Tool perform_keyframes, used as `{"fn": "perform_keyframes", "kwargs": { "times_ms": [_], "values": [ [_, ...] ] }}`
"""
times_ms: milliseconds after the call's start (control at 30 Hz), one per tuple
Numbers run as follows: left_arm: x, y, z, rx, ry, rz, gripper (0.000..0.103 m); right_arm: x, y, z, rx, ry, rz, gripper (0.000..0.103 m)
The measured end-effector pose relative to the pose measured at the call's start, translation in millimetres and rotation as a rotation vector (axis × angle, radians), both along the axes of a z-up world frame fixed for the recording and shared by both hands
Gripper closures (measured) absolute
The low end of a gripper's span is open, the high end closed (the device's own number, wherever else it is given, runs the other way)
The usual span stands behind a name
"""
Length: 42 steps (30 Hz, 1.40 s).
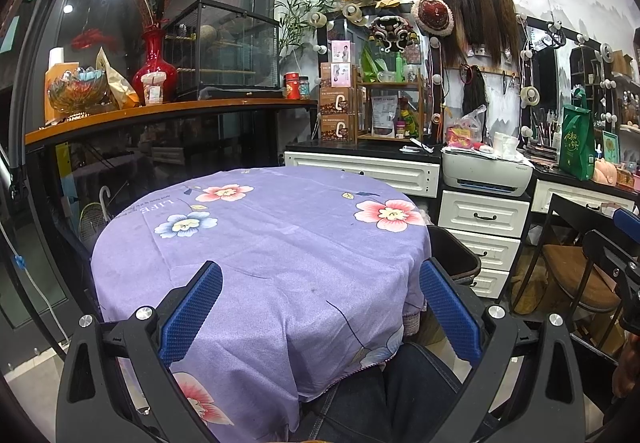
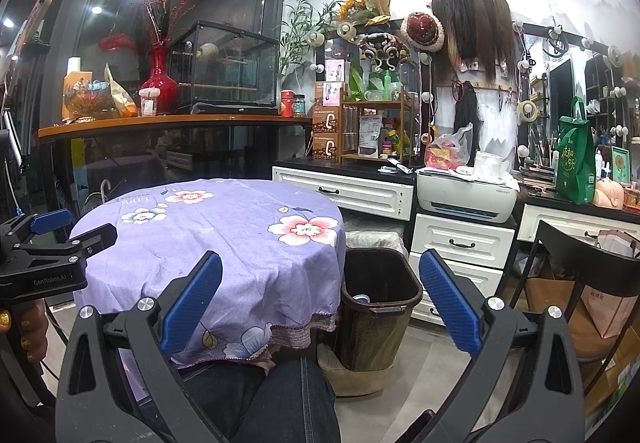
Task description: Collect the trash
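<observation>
A round table under a purple floral cloth (image 1: 272,235) fills the middle of the left wrist view, and I see no loose item on it. My left gripper (image 1: 320,291) hovers over its near edge, open, with nothing between the blue pads. Right of the table stands a dark brown trash bin (image 2: 380,323) with a small can-like object (image 2: 362,299) inside. My right gripper (image 2: 320,275) is open and bare, pointing at the gap between table and bin. Each gripper also shows in the other's view: the left gripper (image 2: 68,233) and the right gripper (image 1: 614,239).
White drawer cabinets (image 2: 460,243) and a printer (image 2: 466,195) stand behind the bin. A black chair (image 2: 580,275) with paper bags is at the right. A cluttered wooden counter (image 1: 160,111) runs along the back left. The person's legs in dark jeans (image 2: 288,395) are under the table's near edge.
</observation>
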<state>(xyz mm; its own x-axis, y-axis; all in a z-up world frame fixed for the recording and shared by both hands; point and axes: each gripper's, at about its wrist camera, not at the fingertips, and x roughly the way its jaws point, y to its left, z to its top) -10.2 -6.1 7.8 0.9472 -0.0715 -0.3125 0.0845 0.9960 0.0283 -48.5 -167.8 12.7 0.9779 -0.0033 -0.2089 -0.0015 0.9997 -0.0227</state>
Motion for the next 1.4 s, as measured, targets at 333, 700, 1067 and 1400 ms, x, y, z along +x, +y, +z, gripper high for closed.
{"fn": "perform_keyframes", "kwargs": {
  "times_ms": [333,700,1067,1400],
  "values": [
    [-0.7,-0.5,0.1,-0.001,0.0,-0.001,0.005,-0.3,1.7,-0.4,0.0,0.001,-0.001,0.006],
    [-1.5,-0.9,0.3,0.0,0.0,0.0,0.005,0.7,-0.2,1.2,0.001,0.002,0.0,0.006],
    [-1.9,-0.2,2.6,-0.004,-0.001,-0.002,0.005,1.2,0.7,0.5,0.002,0.005,0.002,0.006],
    [-2.4,-1.1,3.0,-0.004,-0.001,0.0,0.005,1.7,2.0,-4.4,0.004,0.009,0.005,0.006]
  ]
}}
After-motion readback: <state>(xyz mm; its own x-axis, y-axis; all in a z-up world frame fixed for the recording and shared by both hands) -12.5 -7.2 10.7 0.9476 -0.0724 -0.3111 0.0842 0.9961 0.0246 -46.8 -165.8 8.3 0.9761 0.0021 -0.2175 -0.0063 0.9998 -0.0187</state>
